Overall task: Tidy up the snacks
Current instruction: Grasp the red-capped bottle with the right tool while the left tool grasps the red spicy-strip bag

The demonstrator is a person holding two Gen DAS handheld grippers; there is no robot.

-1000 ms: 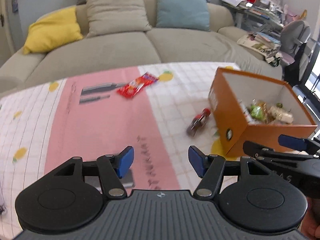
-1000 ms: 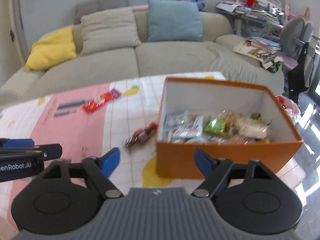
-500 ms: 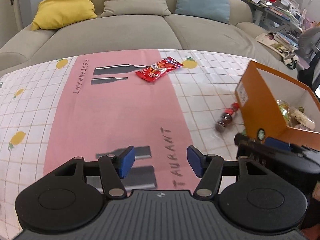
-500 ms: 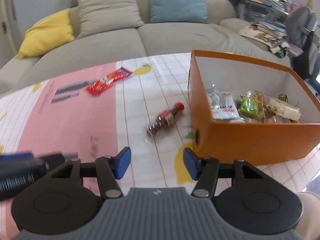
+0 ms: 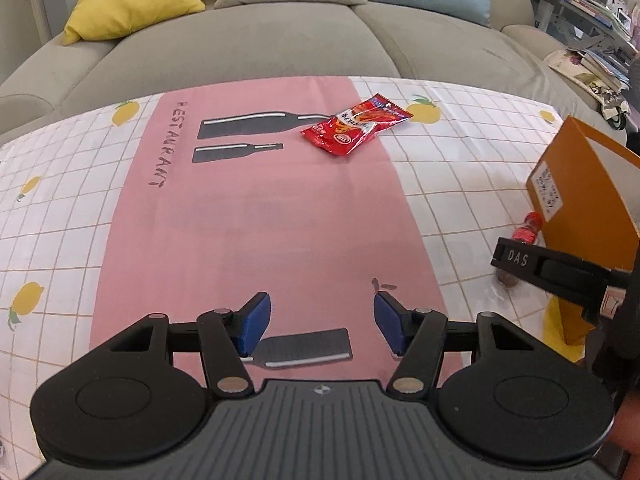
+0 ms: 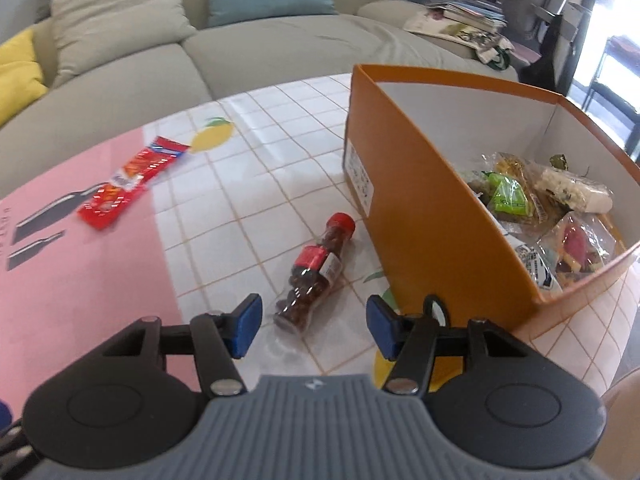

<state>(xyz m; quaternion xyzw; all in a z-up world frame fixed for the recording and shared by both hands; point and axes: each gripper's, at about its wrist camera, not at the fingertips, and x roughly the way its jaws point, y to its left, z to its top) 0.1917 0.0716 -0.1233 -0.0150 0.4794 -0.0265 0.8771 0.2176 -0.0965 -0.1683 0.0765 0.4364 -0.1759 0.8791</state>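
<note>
A small clear bottle with a red cap [image 6: 316,278] lies on its side on the tablecloth, just left of an orange box [image 6: 424,200] that holds several wrapped snacks. My right gripper [image 6: 312,326] is open and empty, its fingers on either side of the bottle's base, just short of it. A red snack packet [image 5: 354,128] lies farther back on the pink strip; it also shows in the right wrist view [image 6: 128,182]. My left gripper [image 5: 322,326] is open and empty over the pink strip, well short of the packet. The bottle's cap [image 5: 530,228] shows behind the right gripper's finger.
The table has a white checked cloth [image 5: 60,208] with a pink centre strip. A beige sofa [image 5: 256,40] with yellow, beige and blue cushions runs along its far edge. A cluttered desk and a chair [image 6: 532,4] stand at the far right.
Both grippers have moved forward and down over the table. The right one has closed in on the bottle beside the box. The left one has advanced toward the red packet.
</note>
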